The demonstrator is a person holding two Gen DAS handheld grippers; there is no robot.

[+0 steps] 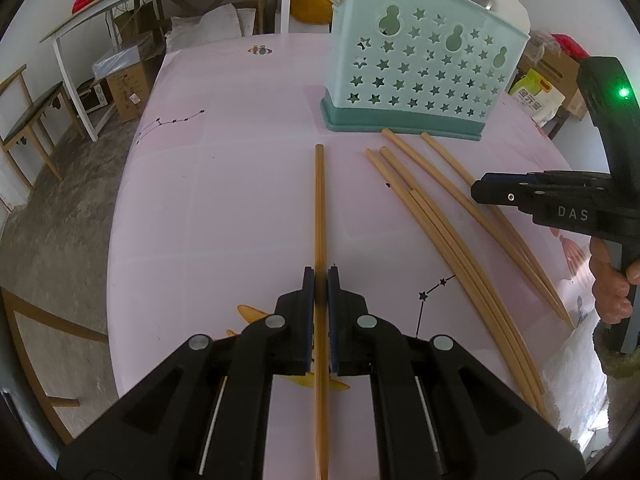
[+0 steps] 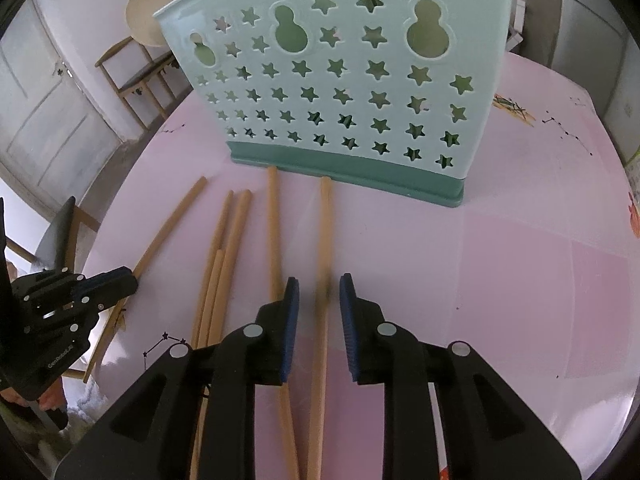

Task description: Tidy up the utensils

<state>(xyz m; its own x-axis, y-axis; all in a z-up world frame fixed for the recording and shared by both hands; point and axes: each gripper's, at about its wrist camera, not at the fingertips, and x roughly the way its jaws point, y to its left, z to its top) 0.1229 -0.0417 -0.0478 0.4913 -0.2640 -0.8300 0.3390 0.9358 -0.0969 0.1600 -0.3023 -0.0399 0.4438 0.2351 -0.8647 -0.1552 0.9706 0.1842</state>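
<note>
Bamboo chopsticks [image 2: 224,264] lie on the pink table [image 2: 500,264] before the holder [image 2: 340,92]: light, stiff, slippery. Left gripper [image 1: 321,280] pinches one [image 1: 319,208] mid-shaft; right gripper [image 2: 319,292] straddles another [image 2: 325,232], jaws apart.

left gripper [image 1: 321,280]: jaws nearly shut, apparently clamping | right gripper [image 2: 319,290]: jaws apart, low, level

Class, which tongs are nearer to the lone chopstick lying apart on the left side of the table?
Left. The left tongs are closed around that chopstick; the right tongs straddle another chopstick further right.
</note>
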